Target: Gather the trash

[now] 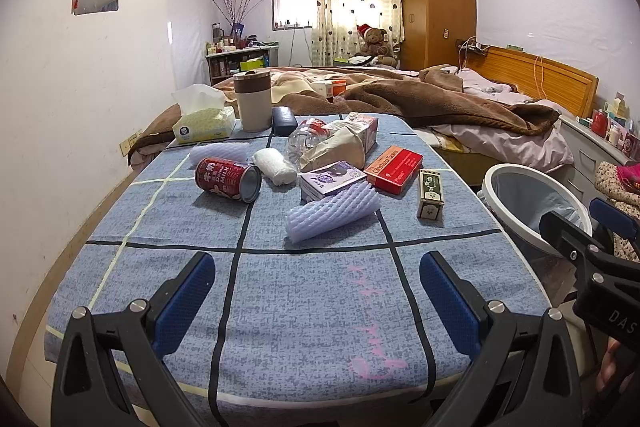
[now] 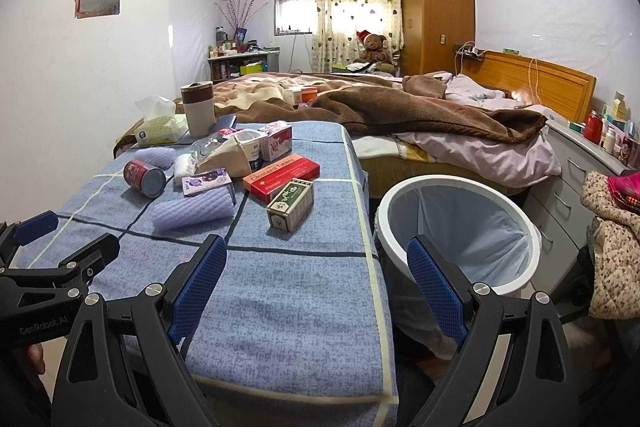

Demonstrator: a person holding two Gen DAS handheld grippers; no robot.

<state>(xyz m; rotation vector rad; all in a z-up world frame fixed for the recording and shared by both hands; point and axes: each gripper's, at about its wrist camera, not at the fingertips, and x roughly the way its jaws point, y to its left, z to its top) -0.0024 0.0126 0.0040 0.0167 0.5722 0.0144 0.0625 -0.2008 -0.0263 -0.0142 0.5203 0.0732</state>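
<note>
the left gripper [image 1: 316, 299] hangs over the near end of a table covered in a blue checked cloth [image 1: 304, 307], its blue-padded jaws spread wide with nothing between them. the right gripper [image 2: 316, 281] is likewise spread and empty, held over the table's right corner, its right finger in front of the white-rimmed trash bin [image 2: 460, 187] that stands on the floor just beside the table, lined with a pale blue bag. the trash lies clustered toward the far half of the table, at about 12 o'clock from the left gripper: a red milk can [image 1: 228, 179] on its side at 11 o'clock, a lavender foam net sleeve [image 1: 334, 211] nearest at 12 o'clock, a second foam sleeve [image 1: 218, 153] behind the can, a white wad of gauze-like material [image 1: 276, 167] just beside the can, a small purple box [image 1: 332, 181], a red tablet box [image 1: 394, 169] and a green-and-cream carton [image 1: 431, 195] at 1 o'clock. behind these sit a crushed clear plastic bottle [image 1: 304, 141] and a tan paper bag [image 1: 336, 147], touching each other. at the far edge stand a tissue box [image 1: 204, 123], a beige tumbler [image 1: 253, 101] and a dark case [image 1: 284, 121]. beyond is a bed with a brown blanket [image 1: 420, 99].
</note>
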